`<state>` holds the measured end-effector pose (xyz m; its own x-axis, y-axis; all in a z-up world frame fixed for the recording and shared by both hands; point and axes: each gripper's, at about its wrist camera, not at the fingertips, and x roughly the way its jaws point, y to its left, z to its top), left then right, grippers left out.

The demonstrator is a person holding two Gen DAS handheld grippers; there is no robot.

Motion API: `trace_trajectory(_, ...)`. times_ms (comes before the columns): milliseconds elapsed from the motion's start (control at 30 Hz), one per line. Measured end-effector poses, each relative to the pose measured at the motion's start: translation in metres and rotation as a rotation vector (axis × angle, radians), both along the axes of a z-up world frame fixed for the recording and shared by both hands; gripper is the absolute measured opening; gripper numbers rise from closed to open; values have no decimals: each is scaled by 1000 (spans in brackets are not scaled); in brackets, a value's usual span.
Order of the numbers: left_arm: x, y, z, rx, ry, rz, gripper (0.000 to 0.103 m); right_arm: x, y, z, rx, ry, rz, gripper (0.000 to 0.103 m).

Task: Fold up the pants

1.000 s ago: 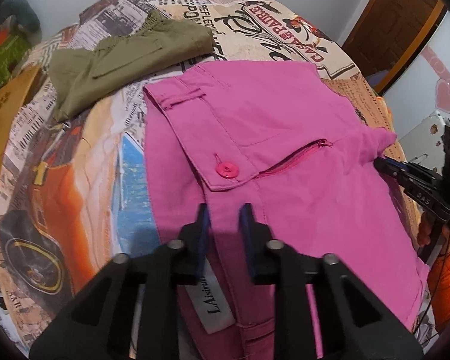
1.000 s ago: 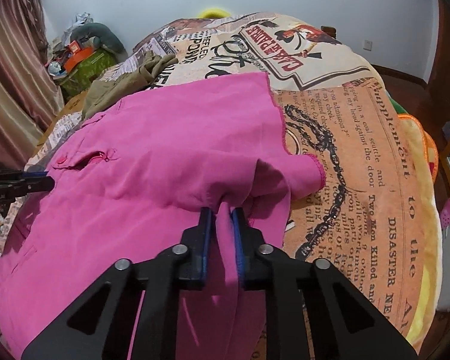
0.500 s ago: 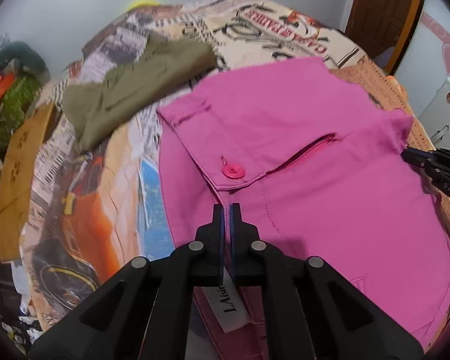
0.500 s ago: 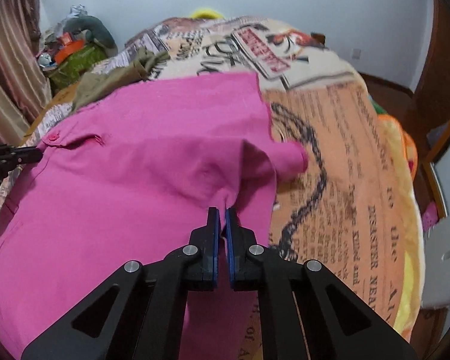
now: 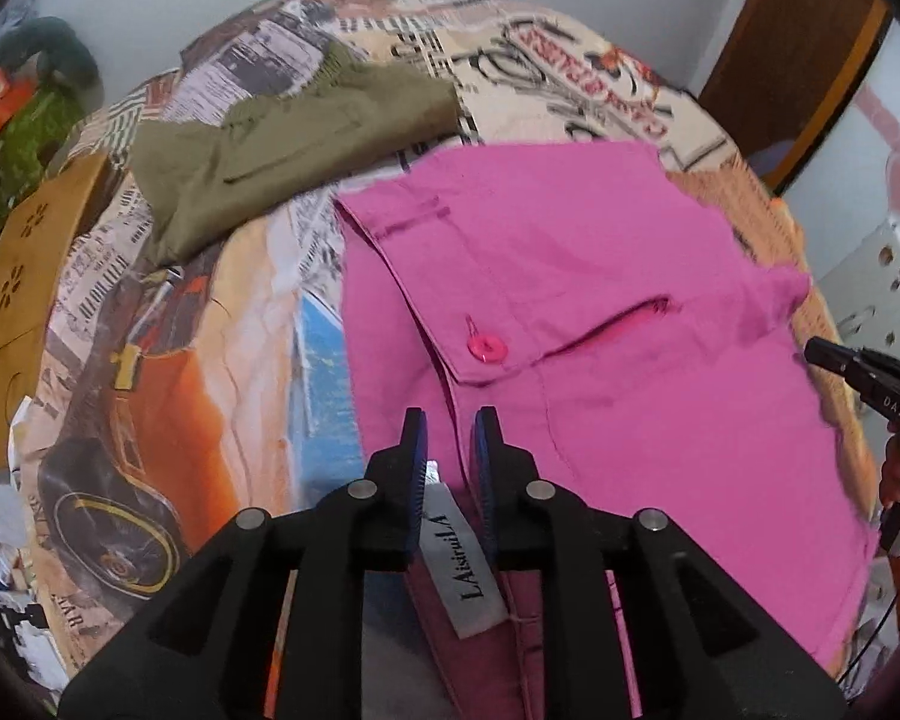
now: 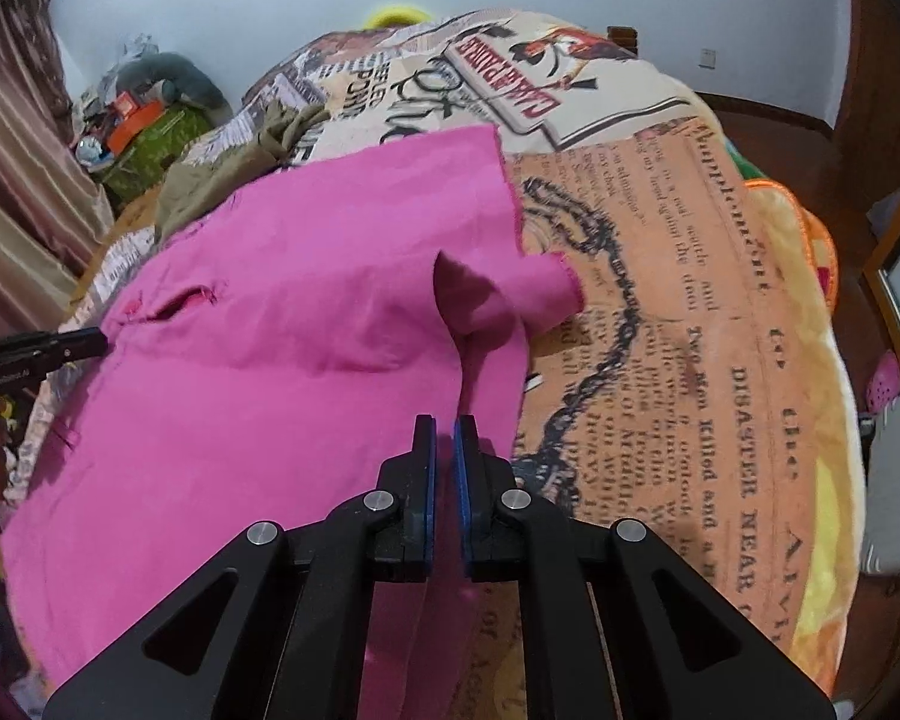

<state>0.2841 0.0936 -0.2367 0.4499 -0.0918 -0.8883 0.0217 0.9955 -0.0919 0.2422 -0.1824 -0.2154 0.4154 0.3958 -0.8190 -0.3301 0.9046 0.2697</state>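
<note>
Where the pink pants (image 5: pixel 576 324) lie spread across the printed blanket (image 5: pixel 168 372), my left gripper (image 5: pixel 450 450) sits at the waistband end with its blue-padded jaws parted, a strip of pink cloth showing in the gap and the white brand label (image 5: pixel 459 558) lying just below between the finger arms. Whether the pads touch the fabric I cannot tell. A pink button (image 5: pixel 487 348) fastens the pocket flap just ahead of the tips, and a zipper slit runs off toward my right.

My right gripper (image 6: pixel 444 450) has its jaws nearly together, with only a thin slot between the blue pads; they stand over the pants' right edge, and I cannot tell whether any cloth is caught in that slot. Just beyond those tips a fold of fabric rises and a small flap (image 6: pixel 540 294) sticks out sideways onto the blanket. The far hem (image 6: pixel 498 180) runs straight and flat.

To the right of the pants a broad stretch of newsprint-pattern blanket (image 6: pixel 690 312) lies bare up to its orange border. On the left side, bare blanket with a car print separates the pants from the mattress edge. An olive garment (image 5: pixel 282 150) lies crumpled beyond the waistband's far corner, close to the pink cloth. A wooden board (image 5: pixel 24 276) leans at the bed's left side, a brown door (image 5: pixel 810 42) stands at the far right, and a curtain (image 6: pixel 12 180) hangs at the left wall beside a heap of clutter (image 6: pixel 138 114).
</note>
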Motion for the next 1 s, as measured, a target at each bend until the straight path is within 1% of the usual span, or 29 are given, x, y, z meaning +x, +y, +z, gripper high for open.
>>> trace_trajectory(33, 0, 1, 4, -4, -9, 2, 22, 1, -4, 5, 17, -1, -6, 6)
trace_trajectory(100, 2, 3, 14, -7, -42, 12, 24, 3, -7, 13, 38, -8, -12, 9)
trace_trajectory(167, 9, 4, 21, -1, -60, 17, 24, 7, -11, 22, 47, -29, -19, 19)
trace_trajectory(233, 18, 2, 25, -1, -73, 16, 24, 11, -12, 29, 26, -68, -31, 39)
trace_trajectory(267, 22, 2, 25, 0, -74, 16, 25, 13, -11, 31, 13, -91, -39, 42)
trace_trajectory(333, 32, -1, 23, 4, -72, 14, 27, 20, -11, 33, 1, -105, -44, 42)
trace_trajectory(400, 39, -2, 19, 11, -66, 20, 27, 31, -11, 32, 4, -100, -49, 42)
trace_trajectory(467, 47, -1, 11, 0, -46, 20, 27, 44, -10, 28, 0, -90, -57, 42)
trace_trajectory(633, 54, 2, -5, -21, -9, 14, 27, 77, -9, 10, 13, -28, -77, 42)
trace_trajectory(733, 57, 4, -12, -44, 8, 6, 27, 88, -5, 1, 22, -7, -62, 42)
trace_trajectory(833, 59, 3, -18, -57, 22, 1, 27, 93, 1, -9, 15, 17, -33, 42)
trace_trajectory(900, 61, 0, -22, -62, 24, -6, 27, 97, 4, -20, 2, 52, -22, 42)
trace_trajectory(1000, 61, -5, -25, -54, 8, -26, 27, 98, 1, -32, 27, 91, -23, 43)
